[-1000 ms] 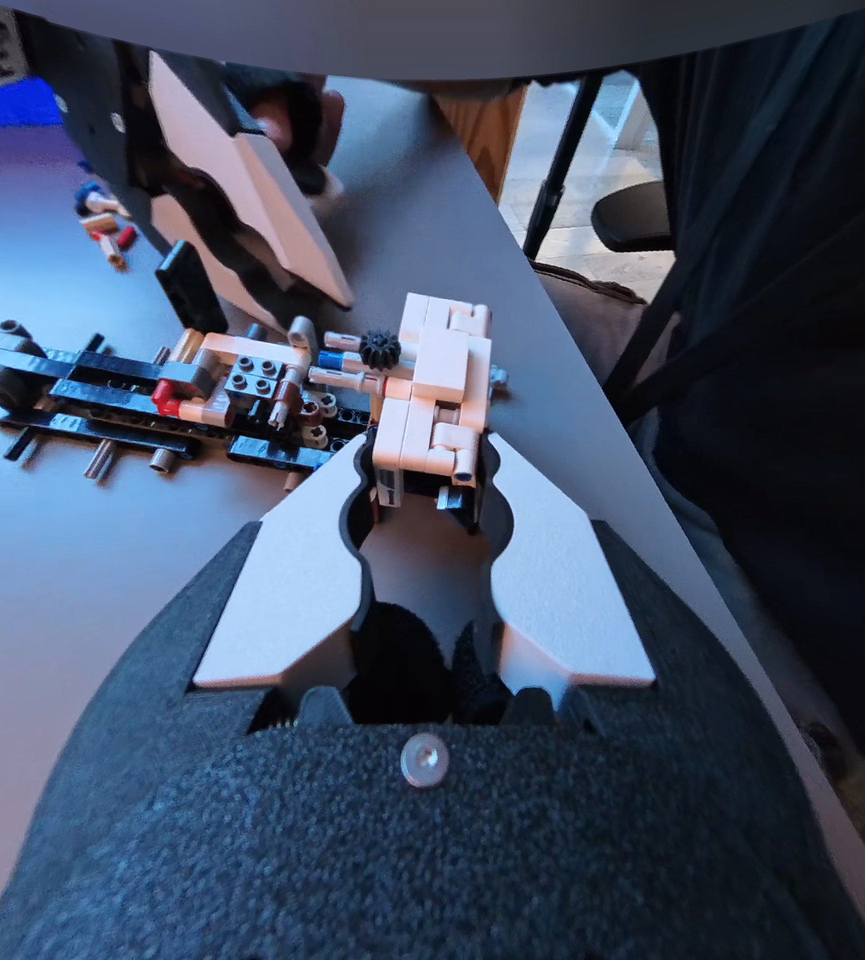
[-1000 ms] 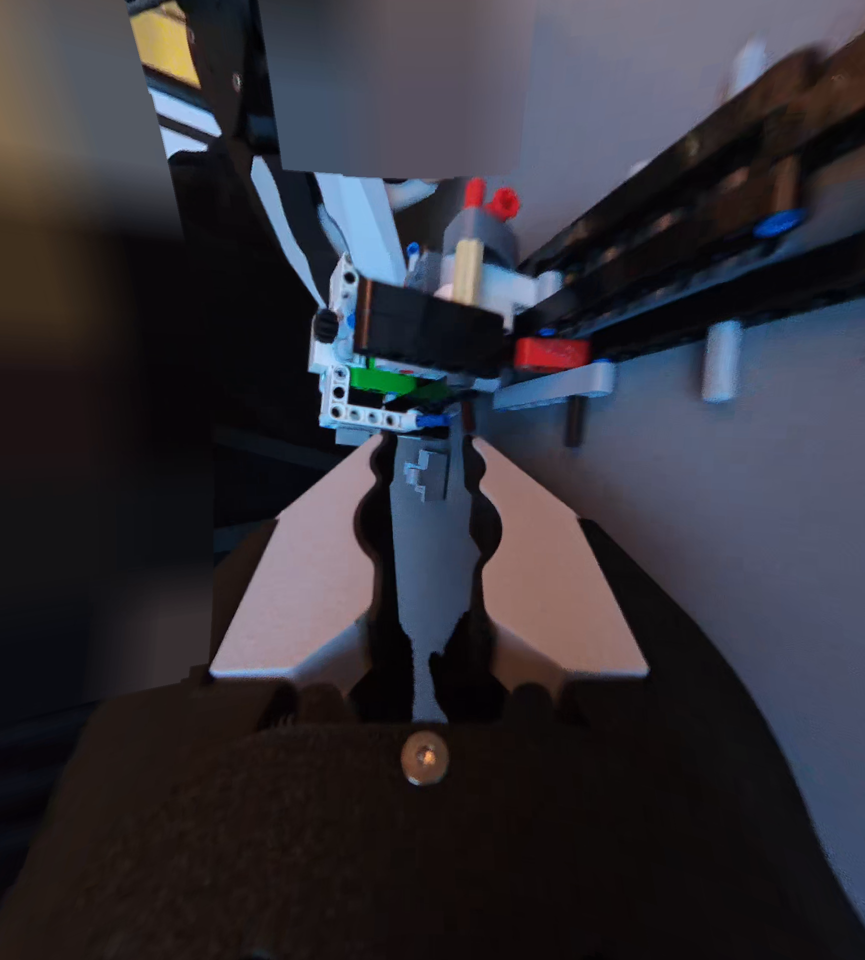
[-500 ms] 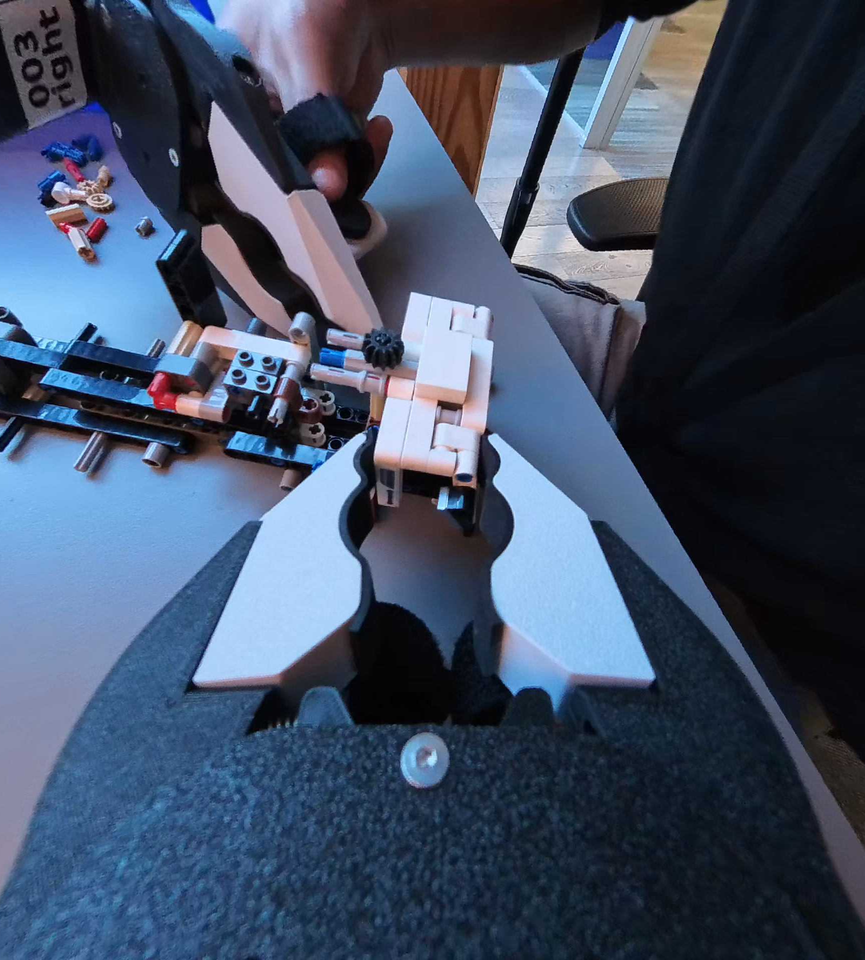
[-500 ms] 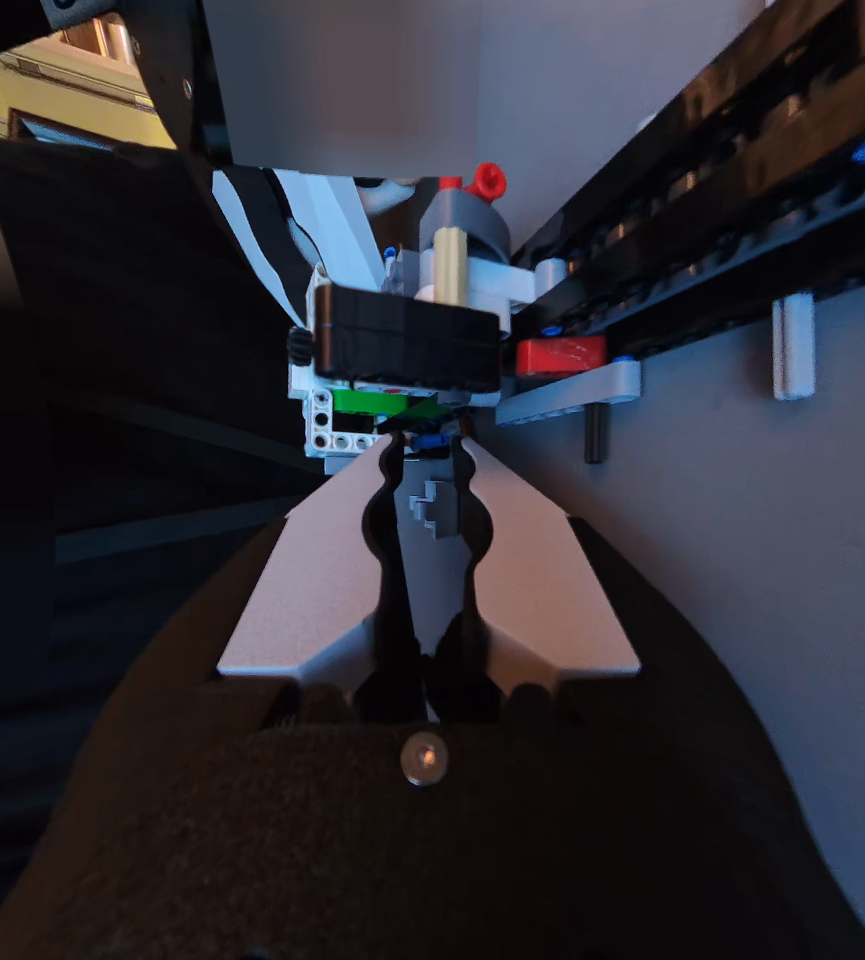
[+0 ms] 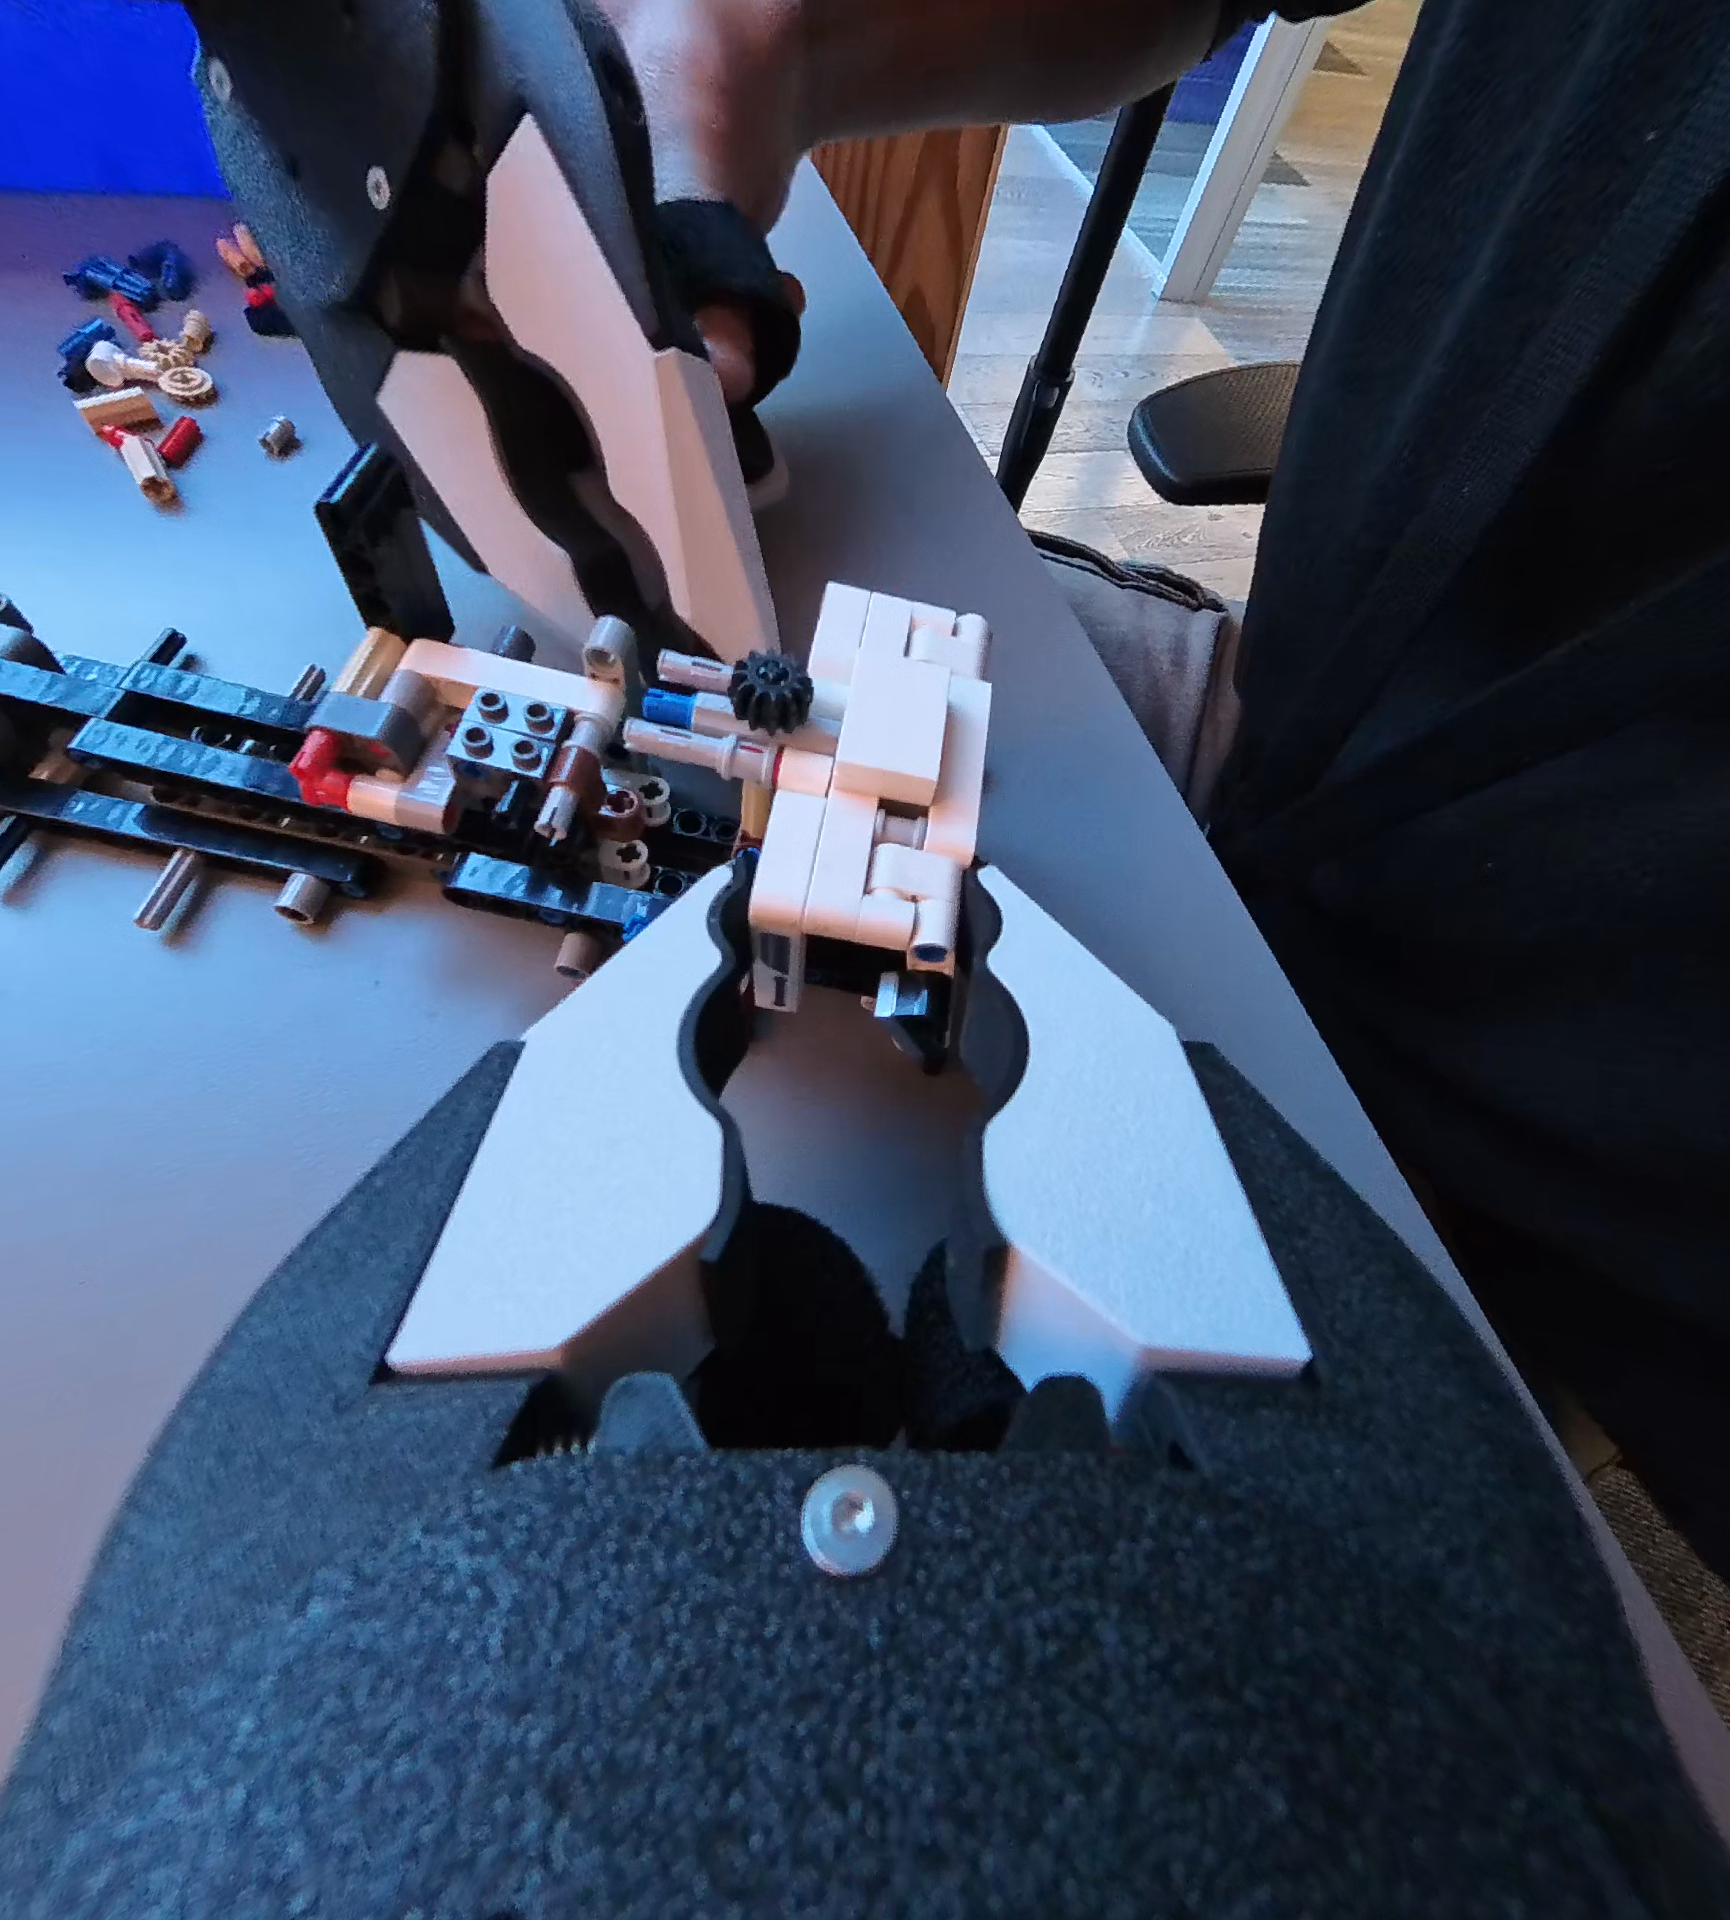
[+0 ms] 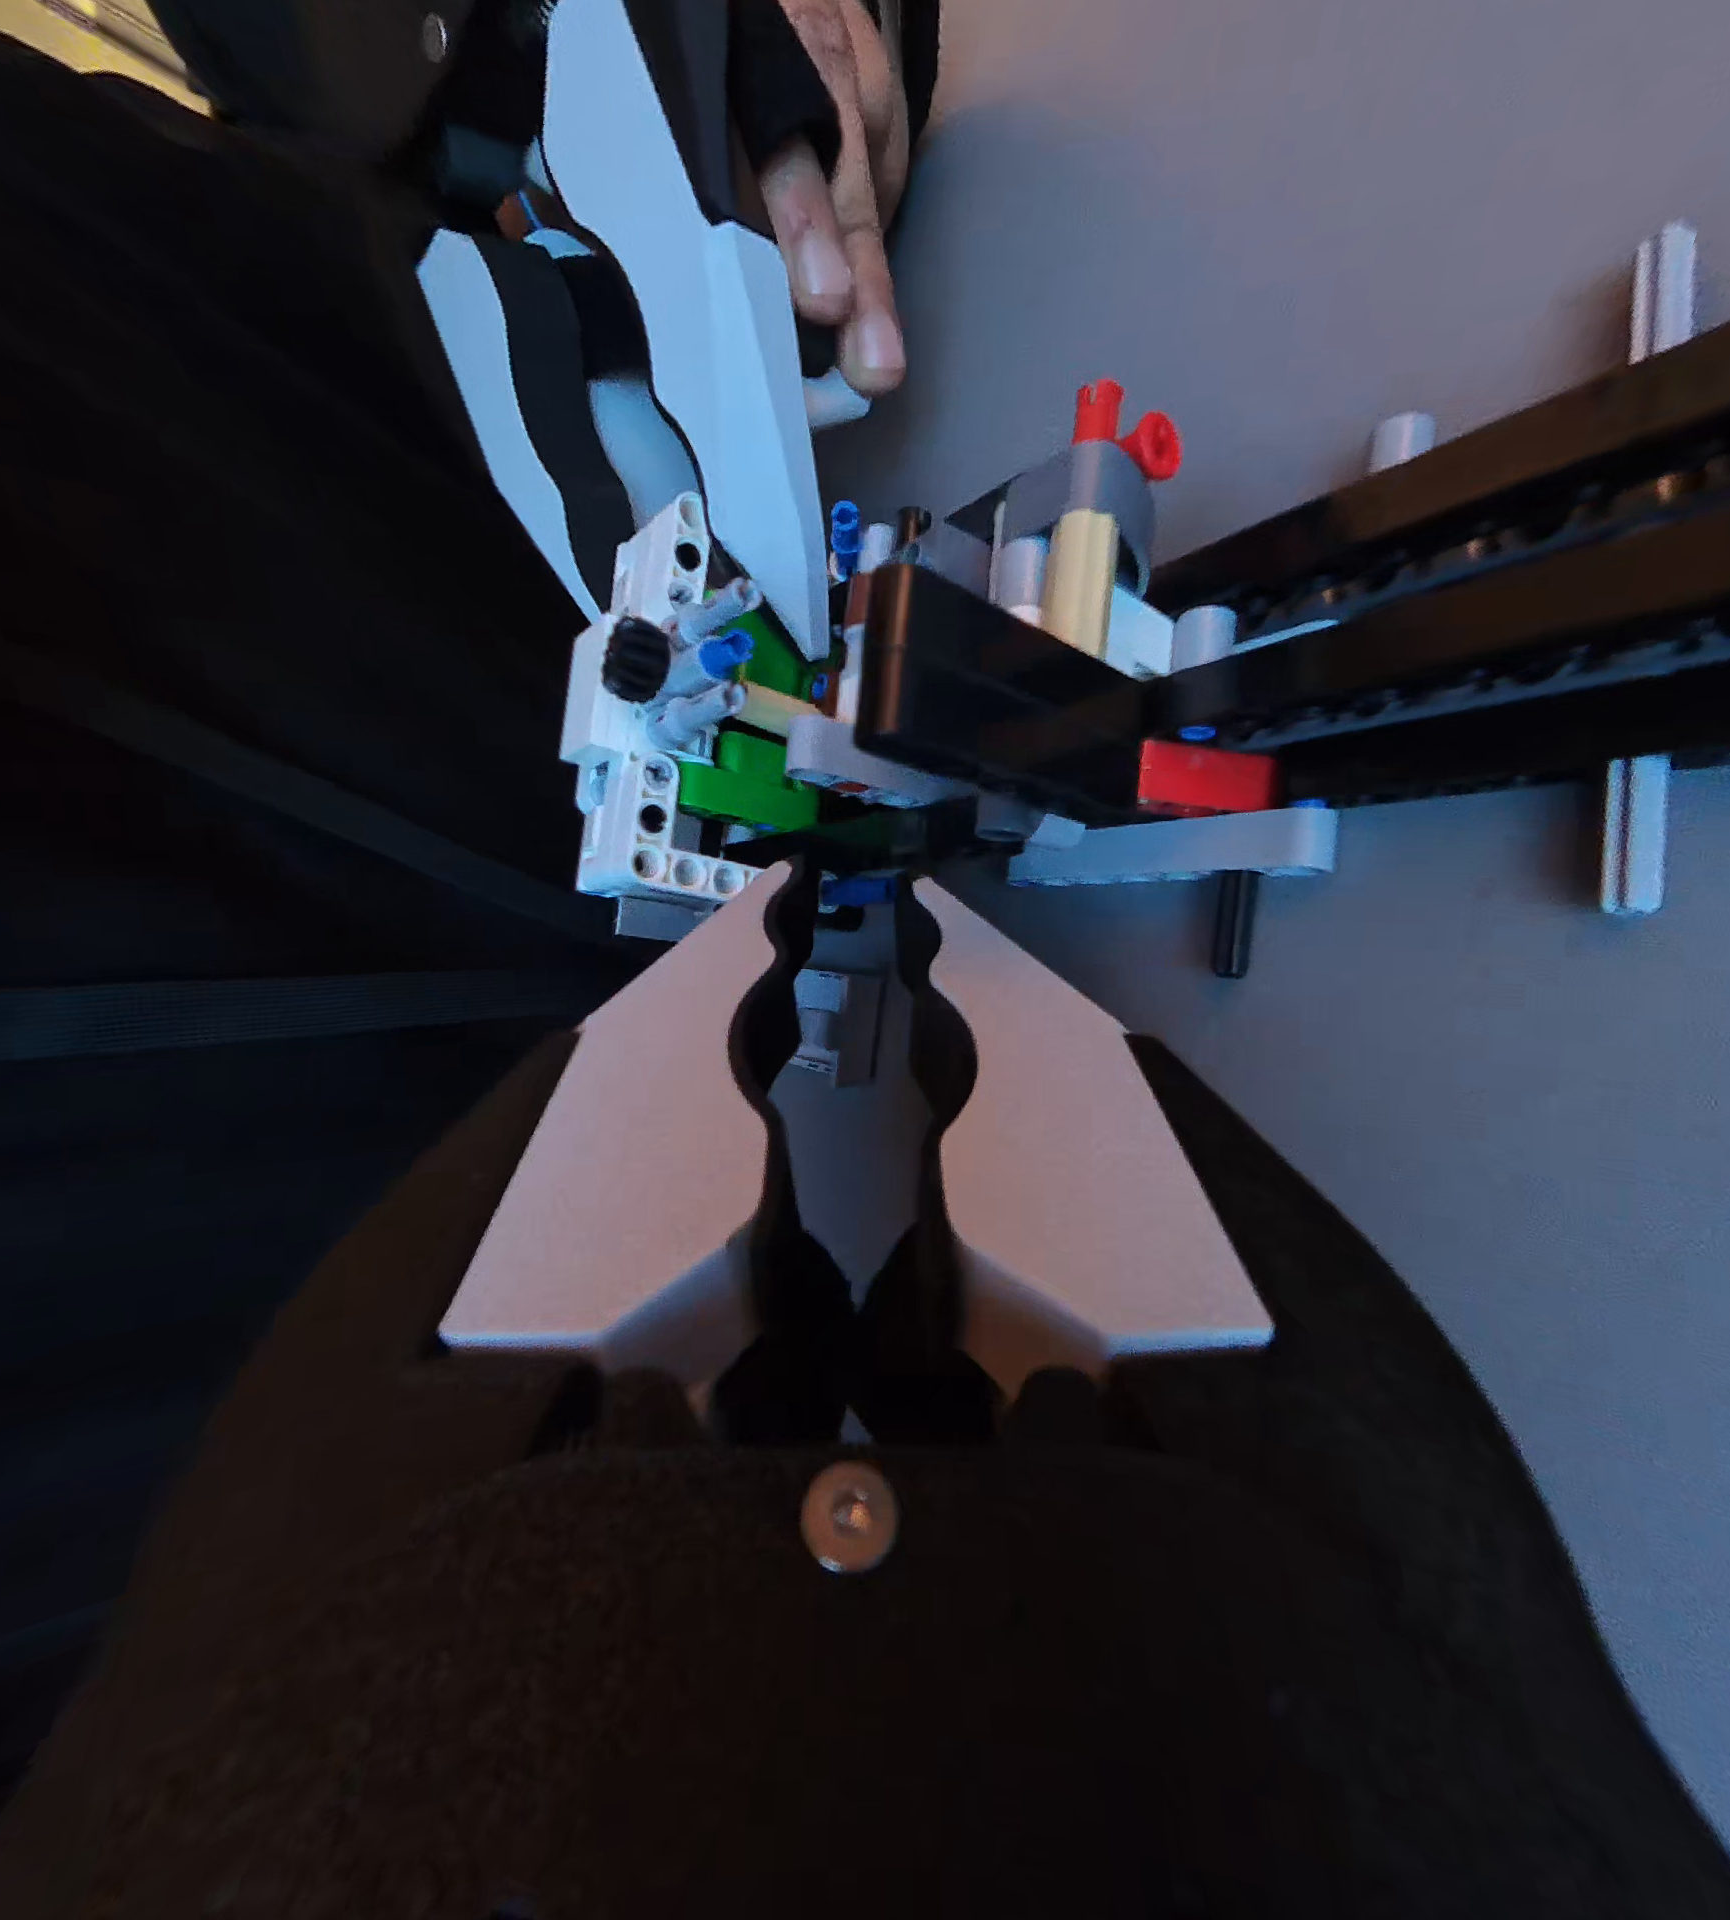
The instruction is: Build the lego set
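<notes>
**Left clamps the cab end, right brings a small grey piece to the chassis**

Left gripper: fingers clamped on the white block assembly at the near end of the lego model, one finger on each flank. Looks like a brace, so the model can't slide on the counter while the other side pushes.

Right gripper: fingers nearly together on a small grey piece sitting between them, back from the tips. The tips touch or nearly touch the model's underside by the green part; the view is dark and blurred there, so contact is a guess.

Farther out, the black chassis beams run away along the counter, black gear just behind the white block. Loose pins lie well apart at the far side.
</notes>
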Action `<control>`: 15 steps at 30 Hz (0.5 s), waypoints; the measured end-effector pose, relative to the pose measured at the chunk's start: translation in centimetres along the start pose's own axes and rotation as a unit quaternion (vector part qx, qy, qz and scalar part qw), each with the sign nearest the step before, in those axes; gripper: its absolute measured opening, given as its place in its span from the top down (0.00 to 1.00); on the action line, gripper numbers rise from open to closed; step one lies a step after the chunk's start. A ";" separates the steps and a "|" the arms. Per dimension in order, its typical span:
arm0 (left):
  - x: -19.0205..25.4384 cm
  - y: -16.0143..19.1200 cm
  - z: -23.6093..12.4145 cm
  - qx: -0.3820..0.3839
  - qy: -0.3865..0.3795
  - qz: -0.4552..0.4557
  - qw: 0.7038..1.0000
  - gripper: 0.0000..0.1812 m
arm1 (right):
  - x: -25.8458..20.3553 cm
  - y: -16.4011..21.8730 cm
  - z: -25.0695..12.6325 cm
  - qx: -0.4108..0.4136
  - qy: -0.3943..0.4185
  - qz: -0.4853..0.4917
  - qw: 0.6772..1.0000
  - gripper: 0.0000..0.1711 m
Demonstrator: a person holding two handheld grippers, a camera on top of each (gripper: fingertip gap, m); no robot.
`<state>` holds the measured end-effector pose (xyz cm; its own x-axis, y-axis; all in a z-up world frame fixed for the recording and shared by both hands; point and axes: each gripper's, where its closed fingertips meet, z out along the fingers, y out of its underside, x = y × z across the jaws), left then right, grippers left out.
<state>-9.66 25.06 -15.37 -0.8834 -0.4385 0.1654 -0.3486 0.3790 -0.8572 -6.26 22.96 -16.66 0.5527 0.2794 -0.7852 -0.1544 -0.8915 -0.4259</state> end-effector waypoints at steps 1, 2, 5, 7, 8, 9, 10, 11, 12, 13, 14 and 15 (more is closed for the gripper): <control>0.0 0.0 0.0 0.000 -0.001 0.000 1.000 0.79 | 0.0 -0.1 0.0 0.002 0.010 -0.011 1.000 0.92; 0.0 0.0 0.0 0.000 0.000 -0.001 1.000 0.79 | 0.0 -0.1 0.0 0.004 0.024 -0.029 0.999 0.92; 0.0 0.0 0.0 -0.001 0.000 -0.004 1.000 0.79 | 0.0 -0.2 -0.1 0.007 0.054 -0.064 0.997 0.92; 0.0 0.0 0.0 -0.001 0.000 -0.005 1.000 0.79 | 0.1 -0.2 -0.2 0.010 0.072 -0.089 0.993 0.92; 0.0 0.0 0.0 -0.001 0.001 -0.006 1.000 0.79 | 0.1 -0.2 -0.2 0.014 0.077 -0.091 0.993 0.92; 0.0 0.0 0.0 -0.001 0.001 -0.007 1.000 0.79 | 0.0 -0.2 -0.2 0.018 0.075 -0.084 0.993 0.92; 0.0 0.0 0.0 -0.001 0.000 -0.006 1.000 0.79 | 0.0 -0.3 -0.3 0.025 0.069 -0.077 0.994 0.91; 0.0 0.0 0.0 -0.001 -0.001 -0.006 1.000 0.79 | 0.1 -0.4 -0.6 0.034 0.072 -0.083 0.993 0.88; 0.0 0.0 0.0 -0.001 0.000 -0.006 1.000 0.79 | 0.4 -0.2 -1.0 0.036 0.085 -0.106 0.990 0.86; 0.0 0.0 0.0 -0.001 0.000 -0.007 1.000 0.79 | 0.7 0.1 -1.5 0.031 0.107 -0.144 0.983 0.83; 0.0 0.0 0.0 0.000 0.000 -0.007 1.000 0.79 | 1.0 0.5 -1.8 0.023 0.131 -0.188 0.973 0.80; 0.0 0.0 0.0 0.000 0.001 -0.007 1.000 0.79 | 0.7 1.0 -1.6 0.016 0.144 -0.240 0.960 0.75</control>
<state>-9.64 25.06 -15.40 -0.8787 -0.4430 0.1779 -0.3613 0.3735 -0.8543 -4.72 21.75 -16.94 0.7691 0.5414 -0.3396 0.1529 -0.6718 -0.7247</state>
